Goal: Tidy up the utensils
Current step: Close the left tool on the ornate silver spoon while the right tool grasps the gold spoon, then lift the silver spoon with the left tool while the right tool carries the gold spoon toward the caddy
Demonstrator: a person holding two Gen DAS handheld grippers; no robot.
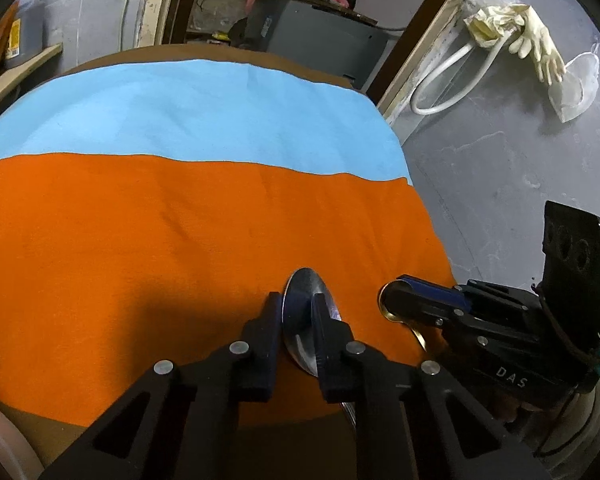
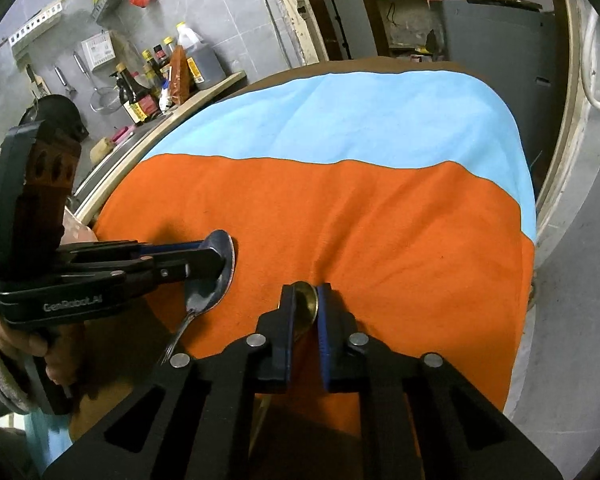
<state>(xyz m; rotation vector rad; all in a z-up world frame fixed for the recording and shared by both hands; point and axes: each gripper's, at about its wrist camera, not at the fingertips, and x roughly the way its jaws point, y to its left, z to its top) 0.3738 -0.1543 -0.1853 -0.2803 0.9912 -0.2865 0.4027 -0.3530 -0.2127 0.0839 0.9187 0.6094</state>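
Observation:
My left gripper (image 1: 296,308) is shut on the bowl of a silver spoon (image 1: 300,316), held on edge just over the orange cloth (image 1: 160,240); in the right wrist view this gripper (image 2: 220,258) holds the silver spoon (image 2: 208,296) with the handle hanging down toward me. My right gripper (image 2: 304,300) is shut on the bowl of a gold spoon (image 2: 305,308) above the orange cloth (image 2: 379,232). In the left wrist view the right gripper (image 1: 395,300) and the gold spoon (image 1: 413,332) sit to the right of the silver one.
A blue cloth (image 1: 188,116) covers the far half of the table. A counter with sauce bottles (image 2: 148,88) runs along the left. A grey cabinet (image 1: 319,32) stands behind the table. The table's right edge drops to a grey floor (image 1: 499,168).

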